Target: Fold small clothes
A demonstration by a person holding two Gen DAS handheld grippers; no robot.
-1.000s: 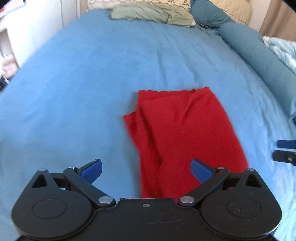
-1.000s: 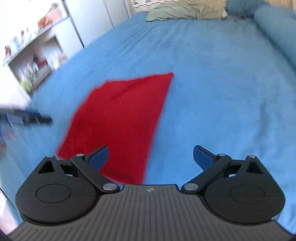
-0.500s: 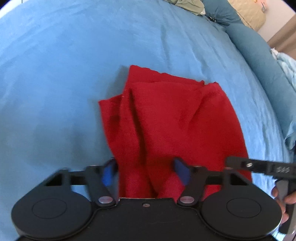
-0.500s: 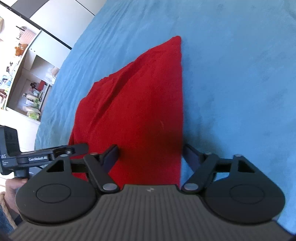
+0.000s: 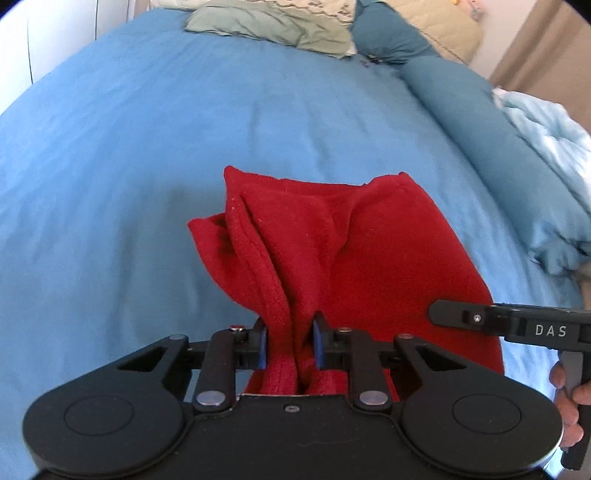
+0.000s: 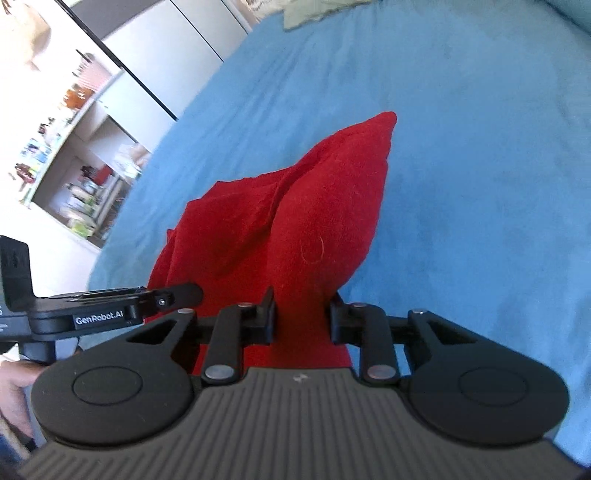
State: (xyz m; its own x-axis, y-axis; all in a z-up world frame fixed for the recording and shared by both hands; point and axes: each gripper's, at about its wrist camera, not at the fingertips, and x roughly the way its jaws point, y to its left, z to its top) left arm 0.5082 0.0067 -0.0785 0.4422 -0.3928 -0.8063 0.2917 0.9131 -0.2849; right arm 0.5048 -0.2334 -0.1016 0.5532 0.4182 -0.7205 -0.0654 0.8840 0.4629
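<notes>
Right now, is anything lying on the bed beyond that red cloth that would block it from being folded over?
Nothing visible does. The left gripper and the right gripper have just closed on the near edge of the red cloth. Beyond it lies bare blue bedspread; the green pillow sits far off at the head.

Your left gripper (image 5: 289, 345) body hides the cloth's (image 5: 369, 258) near edge; your right hand (image 5: 570, 398) is cut off, and the shelf (image 6: 77, 177) items are too blurred to identify.
</notes>
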